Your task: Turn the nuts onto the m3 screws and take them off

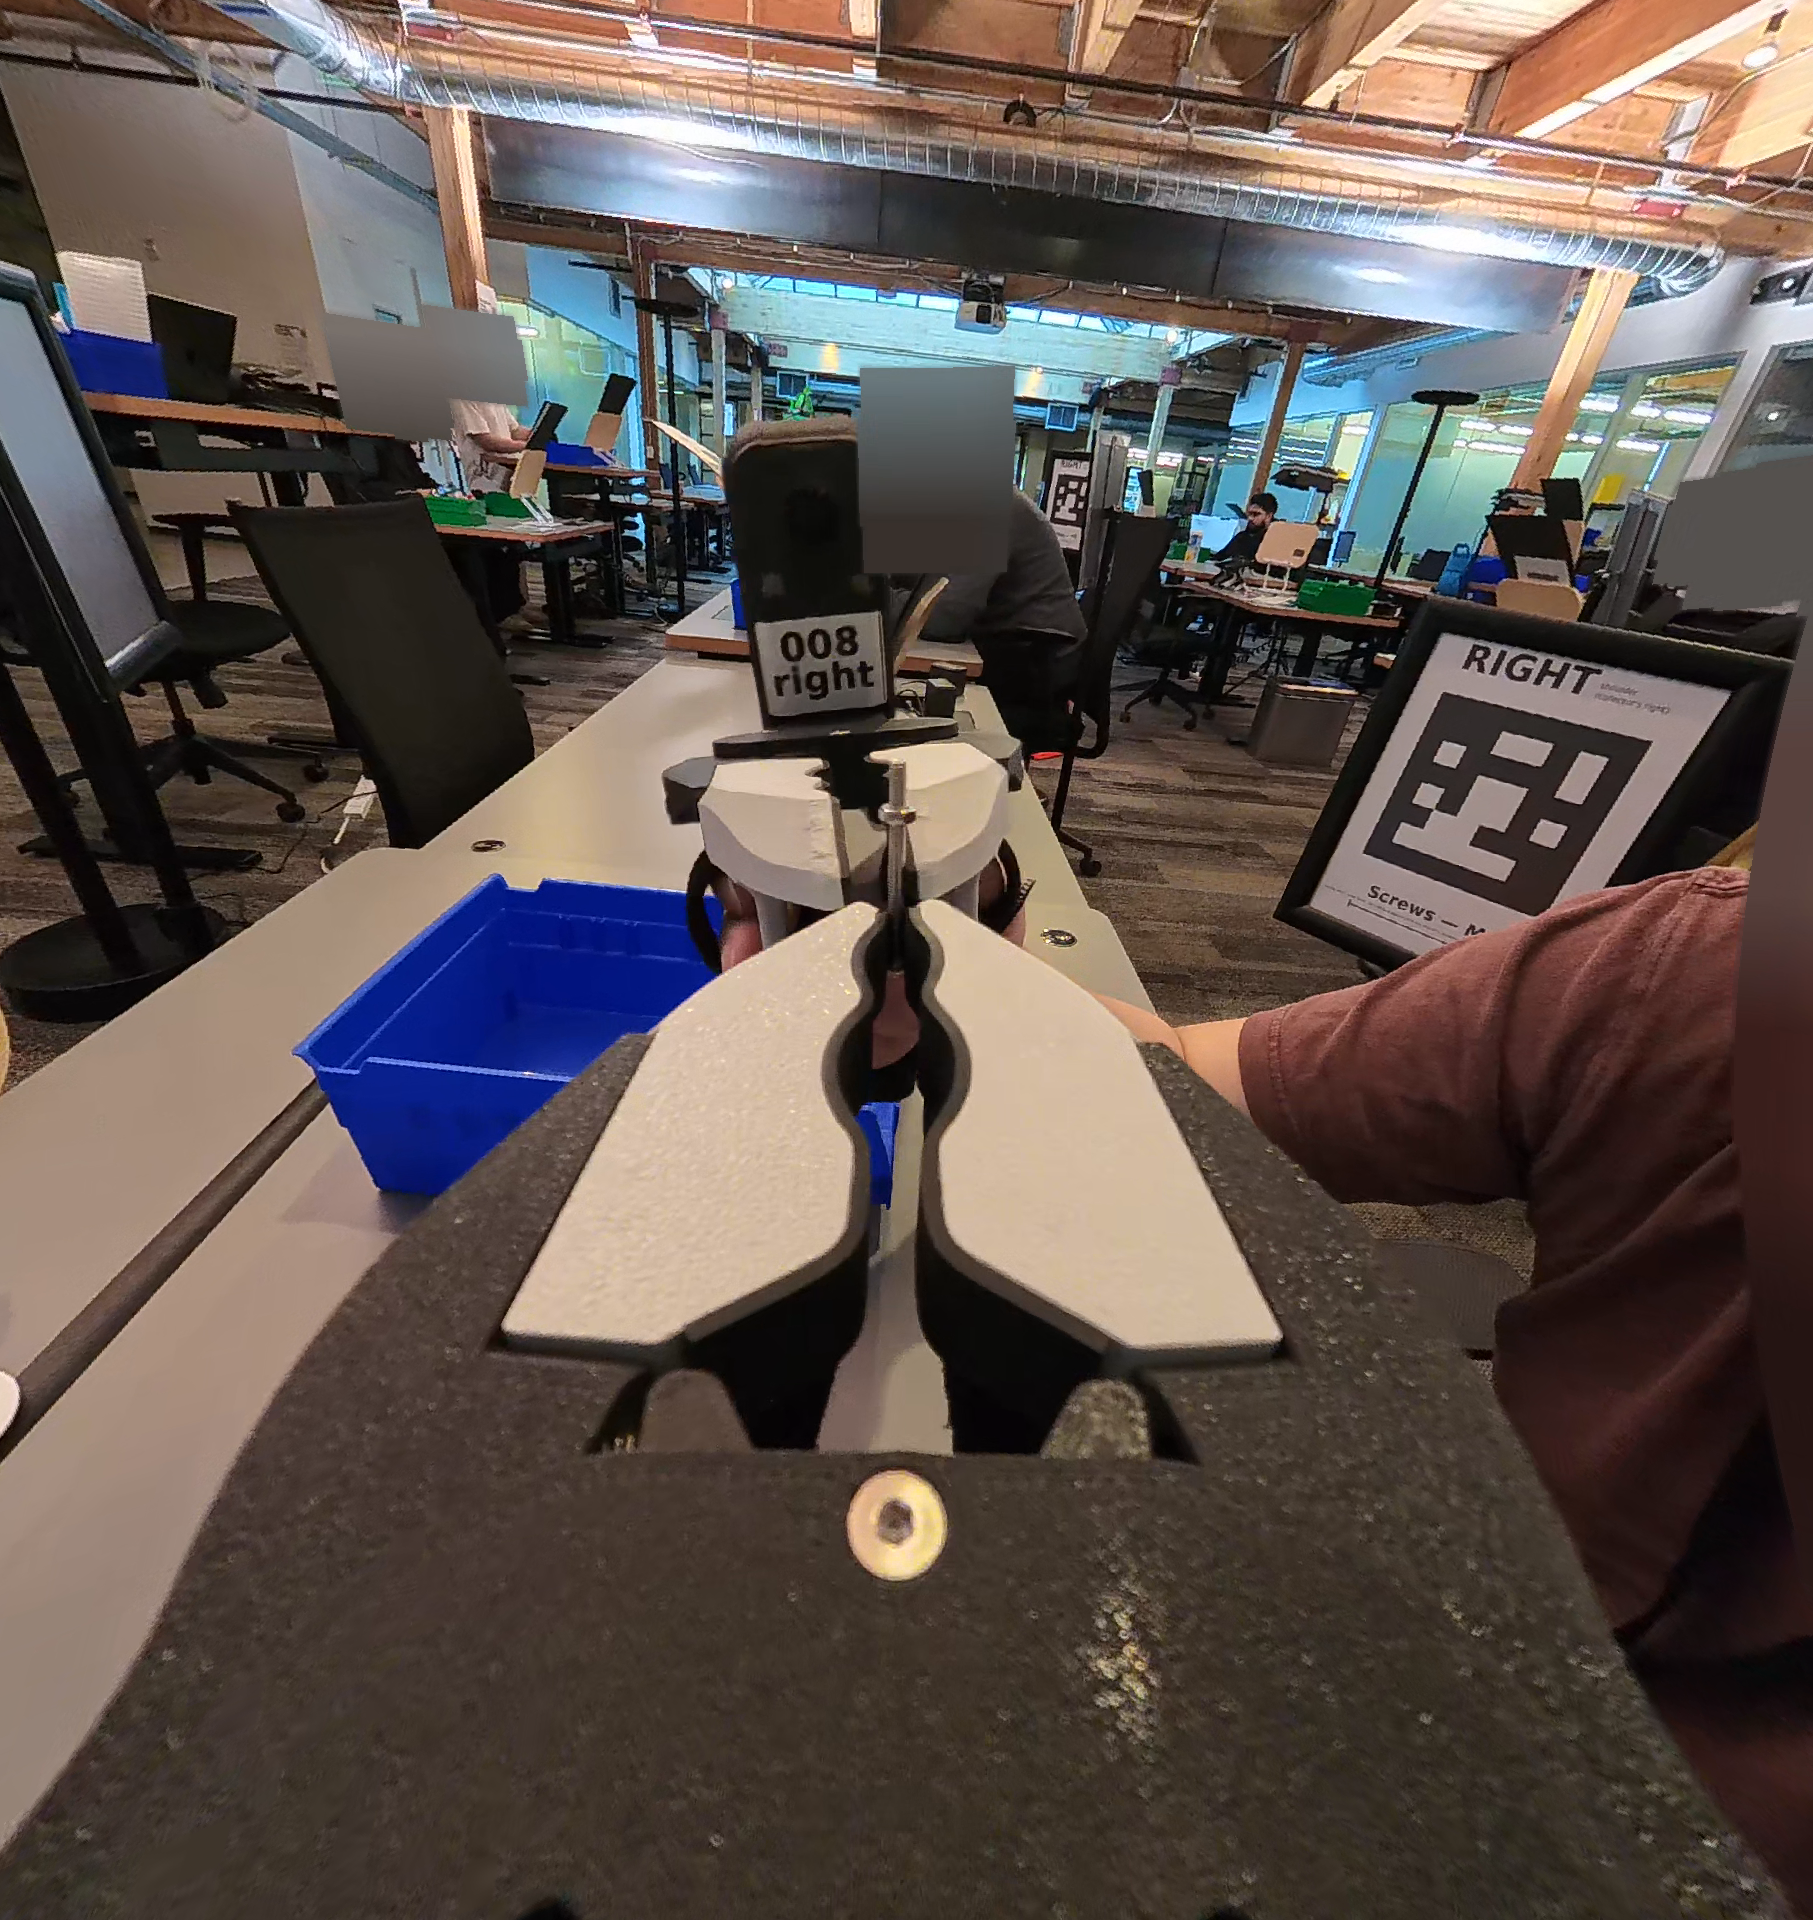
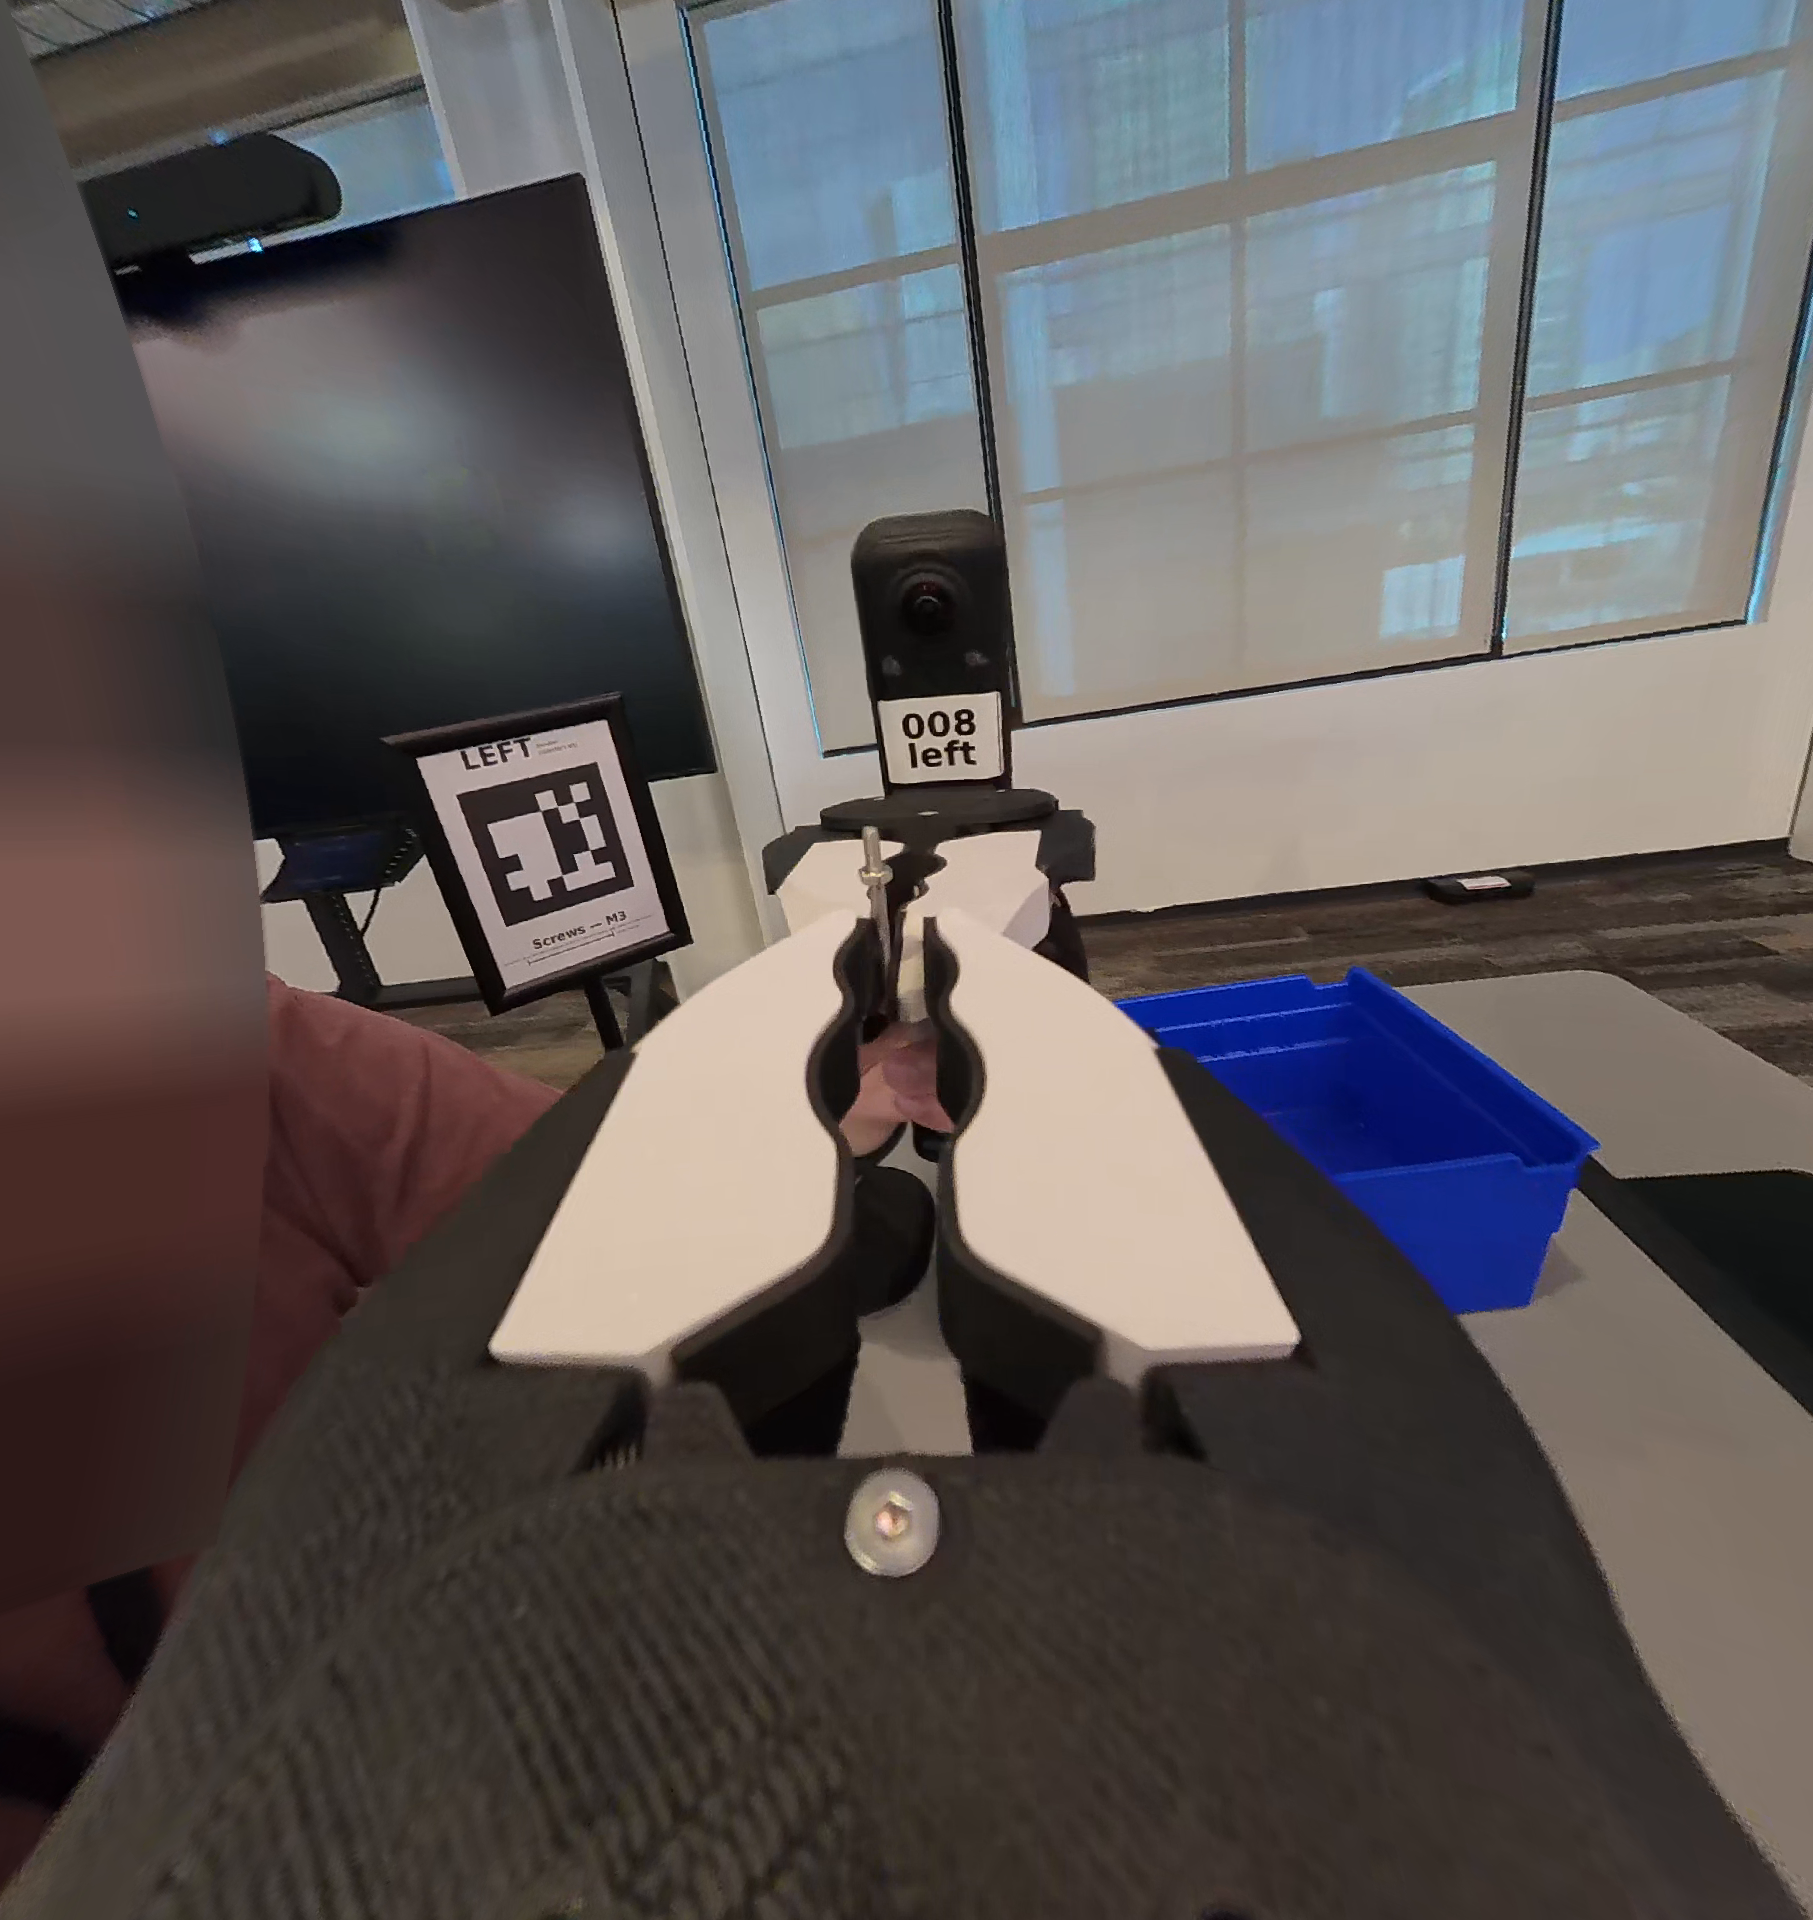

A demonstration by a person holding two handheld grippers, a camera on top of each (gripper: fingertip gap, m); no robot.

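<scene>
My left gripper is shut on the lower shaft of a thin M3 screw that stands upright from its fingertips. A small silver nut sits on the shaft near the top. The right gripper faces it tip to tip just beyond the screw. In the right wrist view, my right gripper has its jaws a narrow gap apart. The screw and nut rise beside its left fingertip, not clamped. The left gripper shows behind.
A blue plastic bin stands on the grey table below the grippers. Framed marker signs stand at either side. A person's arm in a red sleeve reaches in. Office chairs and desks lie beyond. The grippers are tip to tip, or close to it.
</scene>
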